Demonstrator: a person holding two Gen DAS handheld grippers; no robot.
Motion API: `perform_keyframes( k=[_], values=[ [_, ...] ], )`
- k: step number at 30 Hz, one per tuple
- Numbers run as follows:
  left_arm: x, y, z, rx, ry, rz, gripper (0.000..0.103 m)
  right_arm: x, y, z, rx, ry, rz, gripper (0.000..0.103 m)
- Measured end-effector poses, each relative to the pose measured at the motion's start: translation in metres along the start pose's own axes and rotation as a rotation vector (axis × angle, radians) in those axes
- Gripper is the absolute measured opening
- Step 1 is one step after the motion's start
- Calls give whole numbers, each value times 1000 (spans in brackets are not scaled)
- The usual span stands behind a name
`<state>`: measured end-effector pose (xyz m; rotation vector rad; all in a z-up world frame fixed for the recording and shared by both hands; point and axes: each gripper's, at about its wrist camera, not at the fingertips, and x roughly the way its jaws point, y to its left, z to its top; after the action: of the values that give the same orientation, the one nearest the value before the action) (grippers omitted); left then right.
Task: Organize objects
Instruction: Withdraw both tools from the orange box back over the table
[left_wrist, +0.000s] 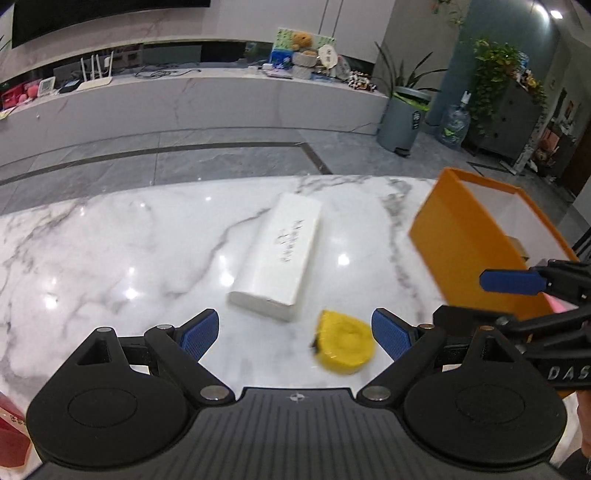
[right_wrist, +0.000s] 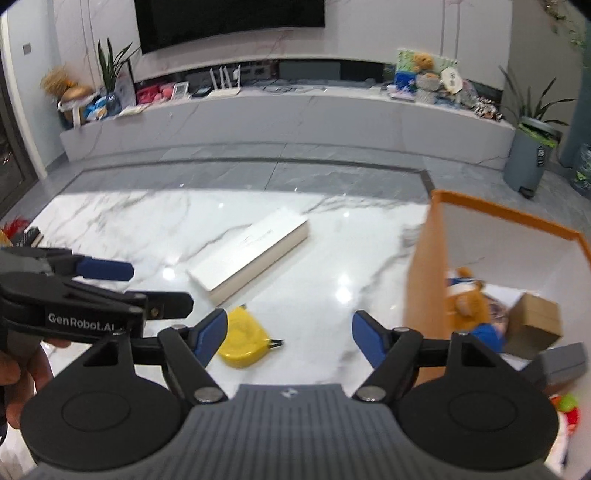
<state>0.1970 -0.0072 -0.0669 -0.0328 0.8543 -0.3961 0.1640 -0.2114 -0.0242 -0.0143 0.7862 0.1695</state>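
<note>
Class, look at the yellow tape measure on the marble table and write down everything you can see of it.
The yellow tape measure is a rounded case, plastic by its look, with a dished round face on top and a small dark tab sticking out at one side. It lies flat on the white marble table, near the white box but apart from it. It sits between the open fingers of the left gripper; neither pad visibly touches it.

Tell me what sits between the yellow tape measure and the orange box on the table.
Nothing: in the right wrist view, only bare marble table separates the yellow tape measure from the orange box. The white box lies farther back.
</note>
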Motion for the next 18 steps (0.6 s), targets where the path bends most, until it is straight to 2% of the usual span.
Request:
perform_keyframes(
  k=[5,9,18],
  values=[
    [5,22,-5,-13,-4,30,103,30,14,-2,-9,44,14,76],
    [13,36,-1,-49,-3,25,103,50,24,-8,-36,77,32,77],
    [45,35,9,-21,20,33,103,87,40,-21,-132,124,41,78]
  ],
)
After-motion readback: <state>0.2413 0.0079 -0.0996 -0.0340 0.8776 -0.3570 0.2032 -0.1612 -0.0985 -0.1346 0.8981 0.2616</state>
